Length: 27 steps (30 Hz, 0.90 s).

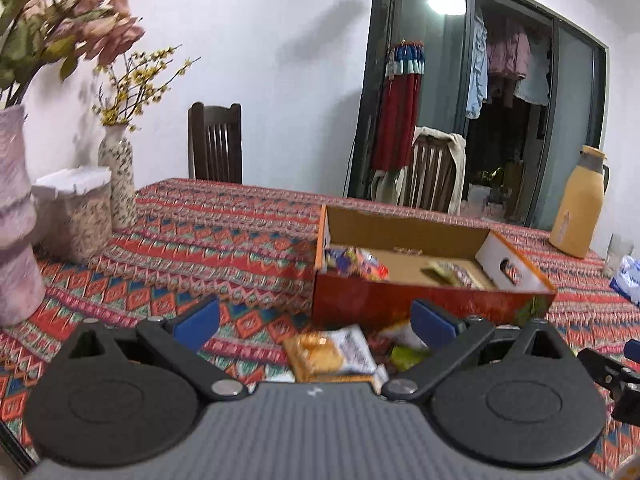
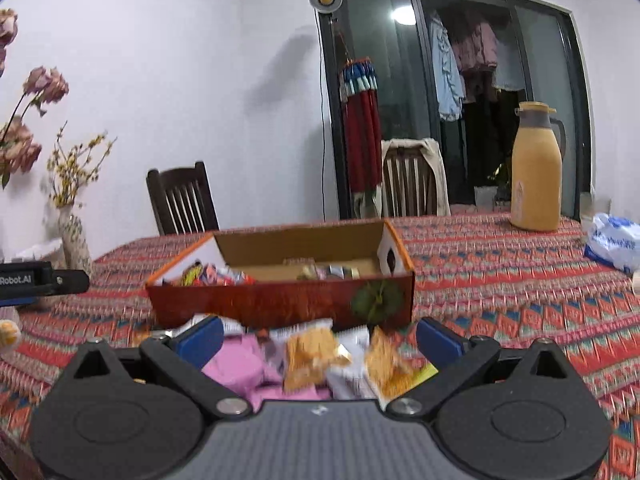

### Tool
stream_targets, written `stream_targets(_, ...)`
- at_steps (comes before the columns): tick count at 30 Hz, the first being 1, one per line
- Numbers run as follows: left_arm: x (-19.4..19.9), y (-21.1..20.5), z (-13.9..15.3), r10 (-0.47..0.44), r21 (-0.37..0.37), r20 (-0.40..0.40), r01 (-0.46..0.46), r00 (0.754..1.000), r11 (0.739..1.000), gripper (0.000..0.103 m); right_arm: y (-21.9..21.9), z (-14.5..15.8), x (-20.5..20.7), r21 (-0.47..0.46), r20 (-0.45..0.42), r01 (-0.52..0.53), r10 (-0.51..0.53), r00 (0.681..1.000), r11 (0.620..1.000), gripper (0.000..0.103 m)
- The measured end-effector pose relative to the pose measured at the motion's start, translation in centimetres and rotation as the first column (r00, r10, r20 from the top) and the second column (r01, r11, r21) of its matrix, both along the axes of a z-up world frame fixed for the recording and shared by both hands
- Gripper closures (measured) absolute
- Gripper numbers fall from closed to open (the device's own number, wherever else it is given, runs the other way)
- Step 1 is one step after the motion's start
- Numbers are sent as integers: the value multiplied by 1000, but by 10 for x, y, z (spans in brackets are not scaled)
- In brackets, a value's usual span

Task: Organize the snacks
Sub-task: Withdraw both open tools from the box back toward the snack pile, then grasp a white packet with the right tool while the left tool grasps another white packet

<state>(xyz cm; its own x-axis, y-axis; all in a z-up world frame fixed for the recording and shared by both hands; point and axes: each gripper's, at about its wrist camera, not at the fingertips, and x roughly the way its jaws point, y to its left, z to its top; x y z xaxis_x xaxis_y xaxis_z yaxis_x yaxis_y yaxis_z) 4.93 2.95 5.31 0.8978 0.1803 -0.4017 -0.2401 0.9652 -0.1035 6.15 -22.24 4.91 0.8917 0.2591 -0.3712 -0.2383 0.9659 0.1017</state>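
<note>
both the left gripper [image 1: 316,322] and right gripper [image 2: 318,334] hover wide open and empty over loose foil snack packets [image 2: 312,356], so the next move is probably closing on one for the open red cardboard box [image 2: 280,304].

An open cardboard box [image 2: 280,300] sits on the table [image 2: 500,280], holding snack packets [image 2: 212,274]. More loose packets [image 2: 316,356] lie just before its near wall. A thermos jug [image 2: 536,168] stands behind and right; two vases [image 1: 118,178] stand far left; chairs [image 2: 182,198] behind.
</note>
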Motion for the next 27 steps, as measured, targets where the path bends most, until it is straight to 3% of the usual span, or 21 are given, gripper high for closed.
stream_targets(18,-66,-12,-30,-78,33,-32,79,996,996,0,7,-32,-53,-51,-113,-48,42,993,998,1)
stream_targets(22,-64,-4,-34,-65,21,-36,65,997,998,0,15,-40,-49,-61,-135,-58,50,990,996,23)
stream_targets(27,-63,0,-48,-81,4,-57,82,995,997,0,20,-47,-42,-27,-142,-49,45,989,998,26)
